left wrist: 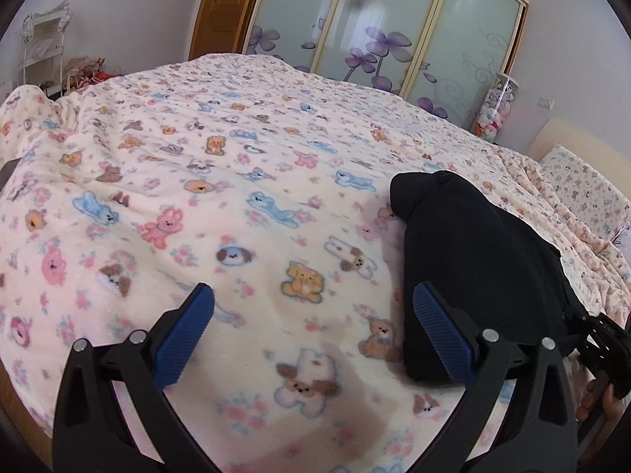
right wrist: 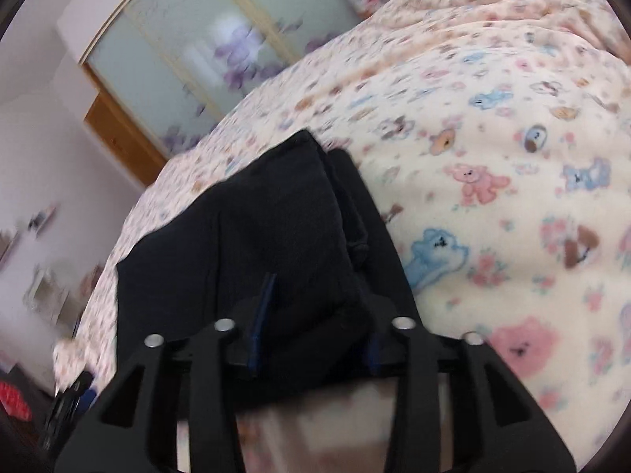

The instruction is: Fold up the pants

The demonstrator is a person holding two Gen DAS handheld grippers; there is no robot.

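Observation:
Black pants (left wrist: 473,260) lie folded in a thick bundle on the right side of the bed. My left gripper (left wrist: 311,315) hovers open over the blanket just left of the bundle, with nothing between its blue pads; its right finger (left wrist: 441,335) stands against the bundle's near left edge. In the right wrist view the pants (right wrist: 276,216) fill the centre. My right gripper (right wrist: 319,327) straddles a raised fold at their near end. Its jaws stand apart and the cloth bulges between them. The picture is blurred there, and the pads do not seem to pinch the cloth.
A cream blanket (left wrist: 236,197) printed with cartoon animals covers the bed. Sliding wardrobe doors (left wrist: 394,31) with purple flowers stand behind it. A tube of plush toys (left wrist: 497,106) and a pillow (left wrist: 583,189) are at the right, white shelving (left wrist: 39,43) at the far left.

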